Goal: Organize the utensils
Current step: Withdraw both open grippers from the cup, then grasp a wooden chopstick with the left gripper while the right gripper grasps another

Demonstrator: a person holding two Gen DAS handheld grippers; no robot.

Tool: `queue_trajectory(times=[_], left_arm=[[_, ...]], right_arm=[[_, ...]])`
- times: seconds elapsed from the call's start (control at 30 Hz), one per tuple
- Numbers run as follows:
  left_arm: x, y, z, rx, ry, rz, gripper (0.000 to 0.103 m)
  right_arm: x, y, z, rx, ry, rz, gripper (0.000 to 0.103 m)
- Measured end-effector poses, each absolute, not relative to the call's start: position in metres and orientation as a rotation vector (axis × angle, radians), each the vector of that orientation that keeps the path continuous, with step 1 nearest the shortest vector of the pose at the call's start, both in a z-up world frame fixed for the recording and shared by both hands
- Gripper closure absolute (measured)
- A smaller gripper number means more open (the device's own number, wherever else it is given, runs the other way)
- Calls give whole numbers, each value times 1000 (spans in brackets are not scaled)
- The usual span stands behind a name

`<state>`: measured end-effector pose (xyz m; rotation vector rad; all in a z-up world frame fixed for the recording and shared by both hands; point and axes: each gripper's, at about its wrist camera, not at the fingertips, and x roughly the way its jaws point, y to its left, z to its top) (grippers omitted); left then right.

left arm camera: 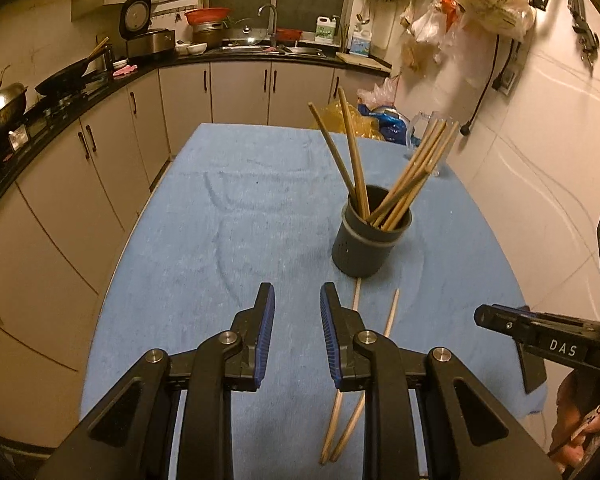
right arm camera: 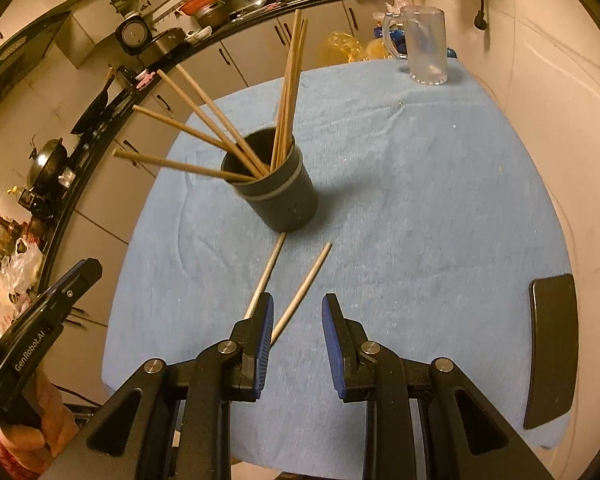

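Both tongs empty, jaws narrowly parted: left tongs [left arm camera: 297, 300] hovering over bare cloth just left of two loose chopsticks, right tongs [right arm camera: 298, 308] over the near end of the same pair, nothing between the pads on either

Blue cloth [left arm camera: 228, 216] covering the whole table, kitchen counter and cabinets beyond on the left

Dark cup [right arm camera: 278, 192] upright mid-table, holding a spread bundle of chopsticks [right arm camera: 288, 92], some leaning left, some right

Glass mug [right arm camera: 426, 46] at the far edge of cloth, well apart from cup

Black flat thing [right arm camera: 552, 350] at the cloth's right edge, cannot tell what

Two loose chopsticks [right arm camera: 306, 280] flat on cloth in front of cup, far ends close to its base, one end touching or nearly so; pair running back under the left tongs in left wrist view
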<state>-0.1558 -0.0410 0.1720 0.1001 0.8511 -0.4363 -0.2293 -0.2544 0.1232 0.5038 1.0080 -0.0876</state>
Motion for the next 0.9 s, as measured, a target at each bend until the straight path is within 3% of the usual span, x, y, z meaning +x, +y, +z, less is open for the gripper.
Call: queue_trajectory(times=[0.9], left_arm=[[-164, -20, 156, 132, 929, -426, 79]], right_arm=[[-216, -265, 83, 706, 1102, -136, 76]])
